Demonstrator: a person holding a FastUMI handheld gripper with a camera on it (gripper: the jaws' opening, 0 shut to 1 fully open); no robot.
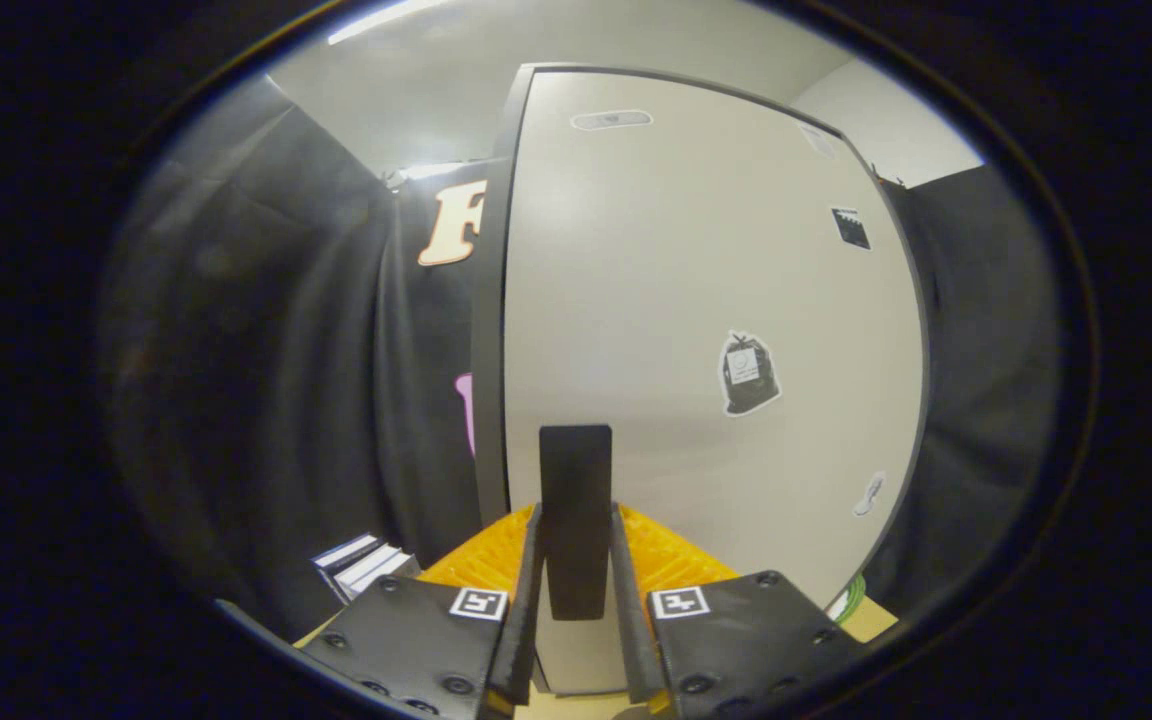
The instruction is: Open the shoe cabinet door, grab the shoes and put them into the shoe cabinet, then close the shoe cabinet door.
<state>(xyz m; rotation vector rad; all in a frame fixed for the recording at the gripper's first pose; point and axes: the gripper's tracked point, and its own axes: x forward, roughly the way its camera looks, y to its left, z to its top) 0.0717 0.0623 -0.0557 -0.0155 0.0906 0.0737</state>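
My tongs (576, 520) hide the lower sides of the door handle (575, 480). The stickers (747, 374) on the cabinet door (686, 300) are too small to make out.

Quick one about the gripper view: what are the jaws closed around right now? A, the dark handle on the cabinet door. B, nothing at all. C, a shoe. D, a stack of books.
A: the gripper has both jaws pressed against the sides of the dark upright handle on the pale cabinet door.
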